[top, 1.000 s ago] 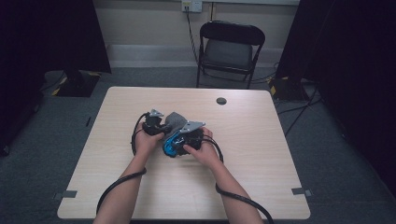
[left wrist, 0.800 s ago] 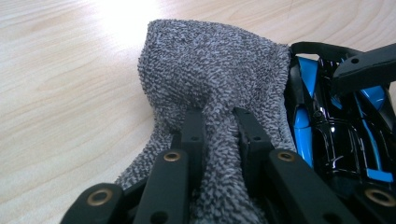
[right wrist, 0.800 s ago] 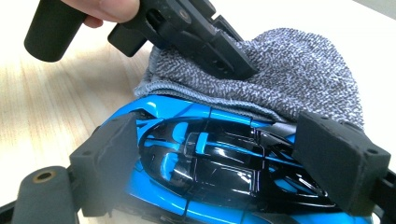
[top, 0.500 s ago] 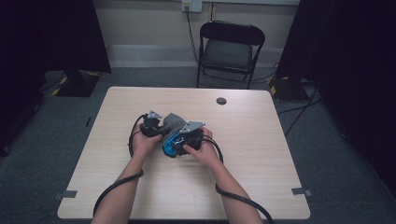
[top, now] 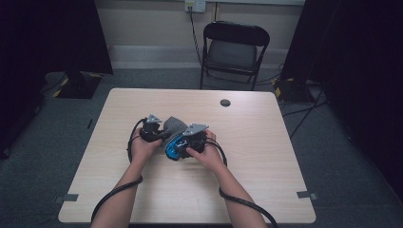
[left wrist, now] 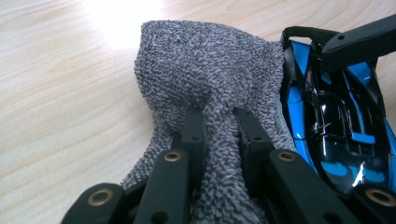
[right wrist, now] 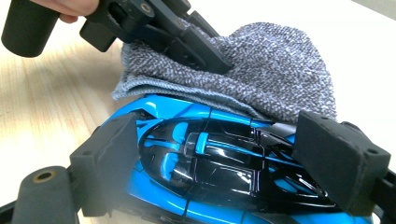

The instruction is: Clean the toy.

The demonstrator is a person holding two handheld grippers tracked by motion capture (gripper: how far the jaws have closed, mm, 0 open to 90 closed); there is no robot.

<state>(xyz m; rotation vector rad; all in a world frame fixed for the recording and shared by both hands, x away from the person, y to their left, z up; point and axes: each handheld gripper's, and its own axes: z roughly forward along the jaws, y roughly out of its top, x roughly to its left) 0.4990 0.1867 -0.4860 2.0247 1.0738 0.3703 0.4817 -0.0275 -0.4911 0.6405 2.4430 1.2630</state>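
At the middle of the table (top: pixel 266 180) lies a blue and black toy car (top: pixel 172 148) with a grey terry cloth (top: pixel 174 125) draped over one end. My left gripper (top: pixel 159 132) is shut on a fold of the cloth (left wrist: pixel 210 70), its two black jaws (left wrist: pixel 219 121) pinching the fabric beside the car (left wrist: pixel 336 121). My right gripper (top: pixel 184 142) is shut on the car (right wrist: pixel 210 158), with its foam pads (right wrist: pixel 114 158) pressed against the car's two sides. In the right gripper view, the left gripper (right wrist: pixel 187 42) bears on the cloth (right wrist: pixel 280 60) from above.
A small black round disc (top: pixel 225 102) lies near the table's far edge. Behind the table stands a black folding chair (top: pixel 233 47). Gripper cables (top: pixel 111 197) trail off the near edge beside both forearms.
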